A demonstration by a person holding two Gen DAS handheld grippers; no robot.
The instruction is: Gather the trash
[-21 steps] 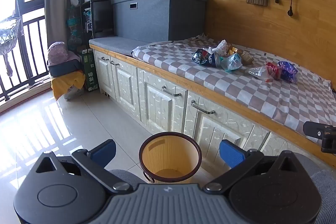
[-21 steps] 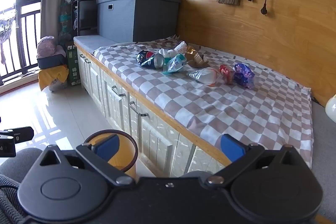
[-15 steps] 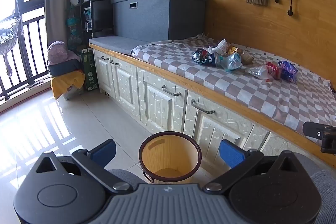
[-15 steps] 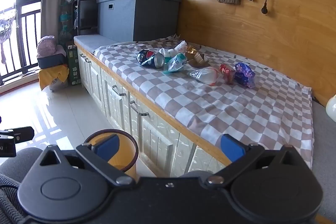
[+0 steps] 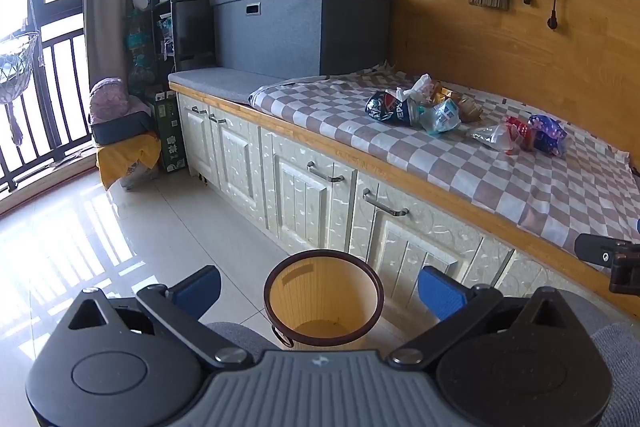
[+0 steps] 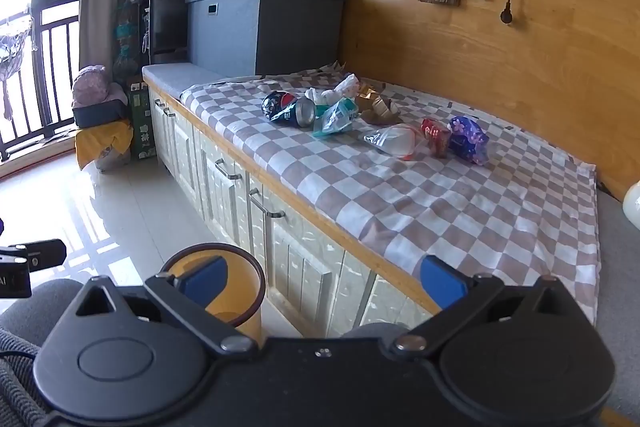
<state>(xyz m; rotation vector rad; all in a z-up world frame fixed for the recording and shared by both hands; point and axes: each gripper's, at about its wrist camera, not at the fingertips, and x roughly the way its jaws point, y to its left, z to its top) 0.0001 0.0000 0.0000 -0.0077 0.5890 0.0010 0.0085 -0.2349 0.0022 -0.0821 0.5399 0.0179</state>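
Several pieces of trash lie on a checkered cloth (image 6: 420, 195) over a wooden bench: a crushed dark blue can (image 6: 288, 109) (image 5: 390, 107), white crumpled paper (image 6: 334, 91), a teal wrapper (image 6: 336, 117), a brown wrapper (image 6: 378, 109), a clear plastic bag (image 6: 394, 143), a red packet (image 6: 436, 135) and a purple packet (image 6: 468, 139) (image 5: 548, 135). A yellow bin with a dark rim (image 5: 323, 301) (image 6: 240, 303) stands on the floor against the cabinets. My left gripper (image 5: 320, 291) is open, above and near the bin. My right gripper (image 6: 324, 277) is open, far short of the trash.
White cabinet doors with metal handles (image 5: 326, 173) run under the bench. A grey storage box (image 5: 300, 27) stands at the bench's far end, shelves and a balcony railing (image 5: 40, 99) beyond. The tiled floor (image 5: 120, 227) spreads to the left. Part of the other gripper (image 5: 608, 259) shows at the right edge.
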